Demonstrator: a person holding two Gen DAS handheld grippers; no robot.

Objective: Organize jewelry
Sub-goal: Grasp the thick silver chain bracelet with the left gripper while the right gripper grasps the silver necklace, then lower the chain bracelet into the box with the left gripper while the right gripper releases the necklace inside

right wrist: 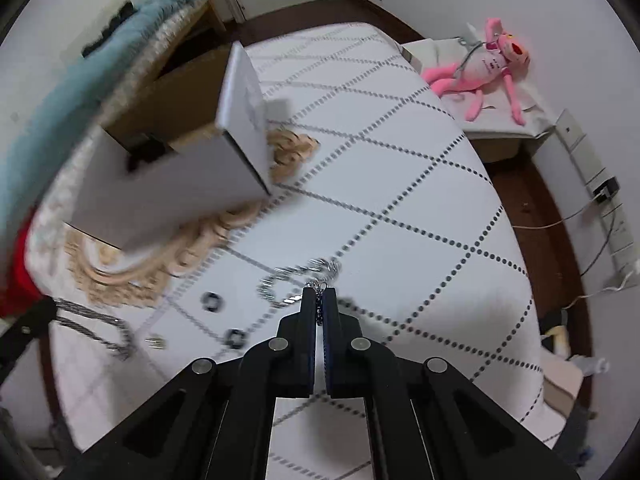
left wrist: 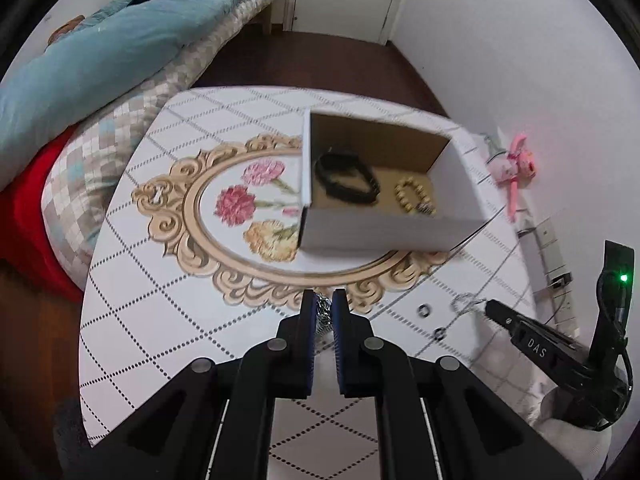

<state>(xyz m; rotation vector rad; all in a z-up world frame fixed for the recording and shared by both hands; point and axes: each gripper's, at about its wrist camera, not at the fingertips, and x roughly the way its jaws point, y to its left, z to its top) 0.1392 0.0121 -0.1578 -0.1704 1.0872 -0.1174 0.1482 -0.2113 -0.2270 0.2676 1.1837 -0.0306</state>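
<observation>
Bracelets (left wrist: 347, 178) in box (left wrist: 384, 232) on table (left wrist: 160, 312), rings (left wrist: 422, 311) nearer.

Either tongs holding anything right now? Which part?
Both. Left tongs pinch a silver chain along its links; right tongs pinch a second chain near one end.

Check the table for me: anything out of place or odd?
Nothing damaged or spilled. Two small rings lie loose on the tablecloth, outside the cardboard box; each gripper, left and right, pinches a silver chain.
</observation>
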